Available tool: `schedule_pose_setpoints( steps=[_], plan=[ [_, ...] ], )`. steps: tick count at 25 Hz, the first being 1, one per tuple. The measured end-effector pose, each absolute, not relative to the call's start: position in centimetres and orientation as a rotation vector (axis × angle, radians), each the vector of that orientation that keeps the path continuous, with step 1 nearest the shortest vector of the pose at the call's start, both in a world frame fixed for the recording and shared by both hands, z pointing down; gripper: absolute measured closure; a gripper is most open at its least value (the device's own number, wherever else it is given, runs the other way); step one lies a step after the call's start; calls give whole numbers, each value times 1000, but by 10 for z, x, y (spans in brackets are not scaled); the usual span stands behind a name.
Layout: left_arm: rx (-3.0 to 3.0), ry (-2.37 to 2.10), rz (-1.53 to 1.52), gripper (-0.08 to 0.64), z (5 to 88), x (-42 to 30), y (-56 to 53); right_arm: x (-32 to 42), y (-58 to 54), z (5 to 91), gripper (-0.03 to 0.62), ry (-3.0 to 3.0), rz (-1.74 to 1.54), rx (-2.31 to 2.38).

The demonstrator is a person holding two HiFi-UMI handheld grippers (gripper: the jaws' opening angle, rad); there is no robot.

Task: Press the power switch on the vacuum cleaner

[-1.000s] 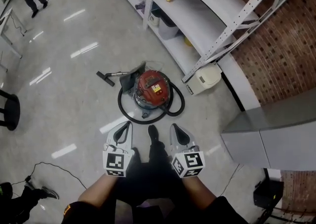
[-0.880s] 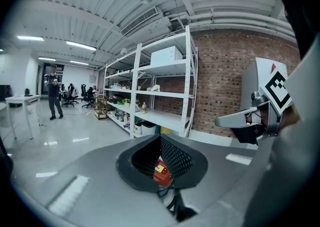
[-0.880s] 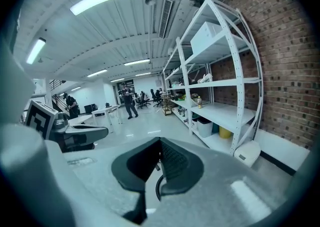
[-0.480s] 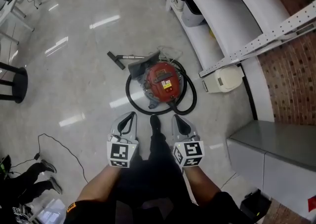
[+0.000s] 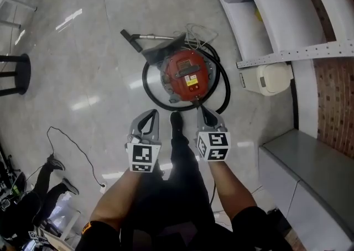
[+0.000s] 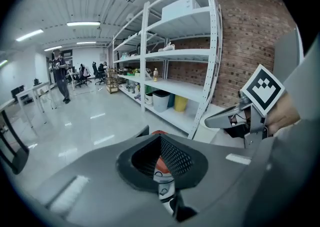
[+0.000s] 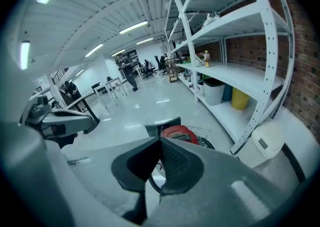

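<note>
A red vacuum cleaner [image 5: 187, 76] stands on the shiny floor with its black hose [image 5: 152, 92] coiled around it and a wand with nozzle [image 5: 138, 38] lying to its far left. My left gripper [image 5: 149, 115] is shut and empty, held short of the vacuum on its near-left side. My right gripper [image 5: 205, 111] is also shut and empty, its tips over the near edge of the hose coil. The red body shows just past the jaws in the right gripper view [image 7: 177, 133], and as a red and white sliver through the jaw gap in the left gripper view [image 6: 161, 163].
White shelving [image 5: 260, 17] runs along the right, with a white appliance [image 5: 268, 78] on the floor beside it. A grey cabinet [image 5: 310, 172] is at the near right. A black stool [image 5: 11, 73] and a thin cable [image 5: 72, 145] lie to the left. My shoe [image 5: 176, 120] is between the grippers.
The view has closed in on the vacuum cleaner, which now sits nearer to both grippers. The grippers stay side by side and shut; the right one now reaches the hose coil.
</note>
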State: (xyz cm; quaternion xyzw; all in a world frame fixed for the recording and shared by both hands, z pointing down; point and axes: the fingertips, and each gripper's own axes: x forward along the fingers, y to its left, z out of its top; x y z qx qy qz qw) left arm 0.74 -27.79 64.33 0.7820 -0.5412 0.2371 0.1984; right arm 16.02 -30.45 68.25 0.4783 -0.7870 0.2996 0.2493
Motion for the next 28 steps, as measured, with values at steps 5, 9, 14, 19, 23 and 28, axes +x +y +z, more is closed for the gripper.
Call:
schedule_pose_setpoints(
  steps=[5, 9, 14, 19, 23, 28],
  plan=[
    [2114, -1490, 745, 545, 690, 7, -288, 158, -322, 730, 600, -2087, 855, 1249],
    [2073, -1474, 778, 545, 717, 7, -297, 156, -330, 767, 600, -2038, 884, 1206],
    [2010, -1426, 833, 545, 757, 9, -294, 158, -335, 813, 600, -1947, 933, 1171],
    [1950, -1386, 837, 545, 784, 12, -288, 156, -341, 850, 600, -1901, 950, 1113],
    [1936, -1359, 824, 546, 800, 16, -292, 152, -345, 873, 600, -1865, 961, 1082],
    [1930, -1356, 810, 546, 815, 21, -301, 155, -344, 900, 600, -1823, 975, 1055]
  ],
)
